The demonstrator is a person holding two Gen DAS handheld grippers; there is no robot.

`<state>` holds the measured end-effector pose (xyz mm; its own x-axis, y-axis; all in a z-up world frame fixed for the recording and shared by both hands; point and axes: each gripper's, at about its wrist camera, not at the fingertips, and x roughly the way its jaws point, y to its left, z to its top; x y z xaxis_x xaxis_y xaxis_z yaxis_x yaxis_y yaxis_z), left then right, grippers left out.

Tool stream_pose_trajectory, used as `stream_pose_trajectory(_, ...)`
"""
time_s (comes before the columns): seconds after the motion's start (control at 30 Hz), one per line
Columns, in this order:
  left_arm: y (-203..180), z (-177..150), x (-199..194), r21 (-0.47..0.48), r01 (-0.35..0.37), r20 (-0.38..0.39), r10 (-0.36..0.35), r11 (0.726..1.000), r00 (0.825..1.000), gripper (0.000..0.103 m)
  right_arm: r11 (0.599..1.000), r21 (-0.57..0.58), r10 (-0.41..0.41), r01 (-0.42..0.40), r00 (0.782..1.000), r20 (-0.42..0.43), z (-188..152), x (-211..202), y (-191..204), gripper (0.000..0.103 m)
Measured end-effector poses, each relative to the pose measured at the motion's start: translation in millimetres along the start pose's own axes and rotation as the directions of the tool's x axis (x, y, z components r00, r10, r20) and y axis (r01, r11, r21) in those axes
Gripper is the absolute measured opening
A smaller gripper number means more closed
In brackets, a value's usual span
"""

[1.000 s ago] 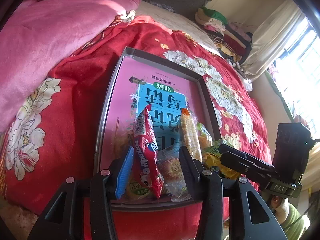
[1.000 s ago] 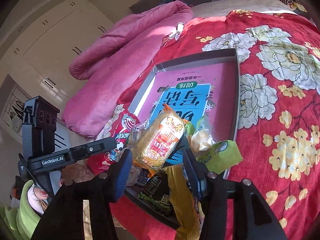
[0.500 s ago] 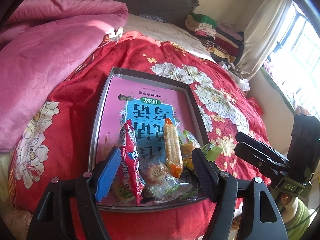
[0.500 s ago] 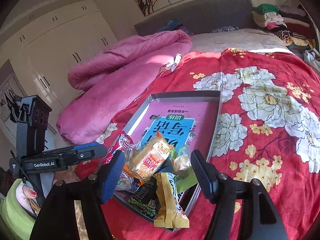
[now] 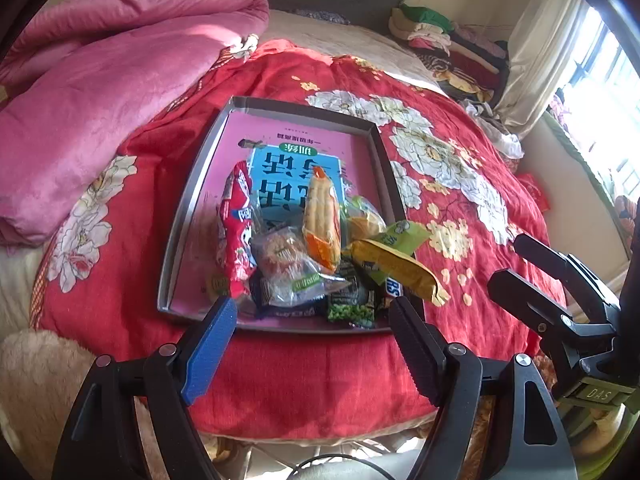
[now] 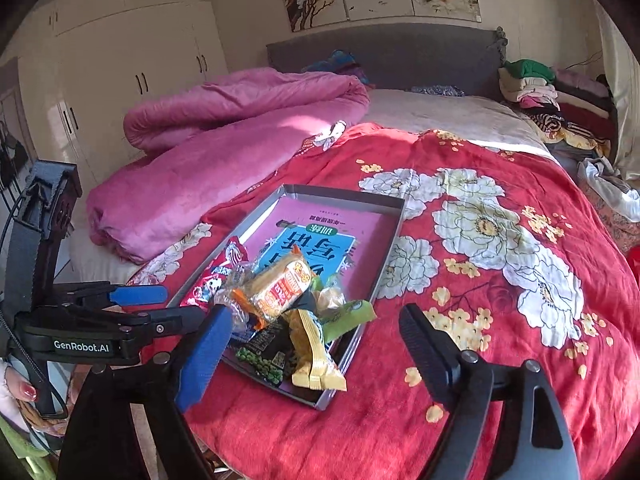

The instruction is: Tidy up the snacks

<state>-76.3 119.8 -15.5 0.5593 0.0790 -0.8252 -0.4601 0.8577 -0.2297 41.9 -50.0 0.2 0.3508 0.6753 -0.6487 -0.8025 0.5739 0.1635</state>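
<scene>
A grey metal tray (image 5: 192, 184) lies on the bed, lined with a pink and blue printed sheet. Snacks are piled at its near end: a red packet (image 5: 236, 232), an orange-yellow packet (image 5: 322, 220), a clear-wrapped cake (image 5: 280, 256), a green pea packet (image 5: 352, 312) and a yellow packet (image 5: 396, 268) that overhangs the right rim. My left gripper (image 5: 314, 308) hovers in front of the tray's near edge, jaws opening, with nothing between them. My right gripper (image 6: 316, 314) hangs back over the tray's (image 6: 394, 240) near corner, its jaws also opening and empty. Each gripper appears in the other's view, the right one (image 5: 510, 260) and the left one (image 6: 184, 304).
The red floral bedspread (image 5: 440, 184) covers the bed. A bunched pink quilt (image 5: 100, 100) lies left of the tray. Folded clothes (image 5: 440, 40) are stacked by the headboard. White wardrobes (image 6: 120, 60) stand beyond the bed. A person's hand (image 6: 20, 388) holds the left gripper.
Both grippers let go of their packets, the left the red one, the right the orange-yellow one. Both drew back and up from the tray with jaws widening. The packets now lie in the pile.
</scene>
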Motion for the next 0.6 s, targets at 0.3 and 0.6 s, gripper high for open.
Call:
stream_pose_trajectory(0.3,-13,-25,-7,0.003,-0.032,-0.026,0.032,0.999,0.999,0.08,0.999,0.022,-0.024,0.025,0.998,-0.05,-26,-18,-2,0.097)
stream_pose_trajectory(0.6,-20,-27,-10,0.023,-0.029,-0.019,0.03,0.999,0.999,0.08,1.0,0.024,-0.016,0.017,0.999,-0.043,-36,-27,0,0.099)
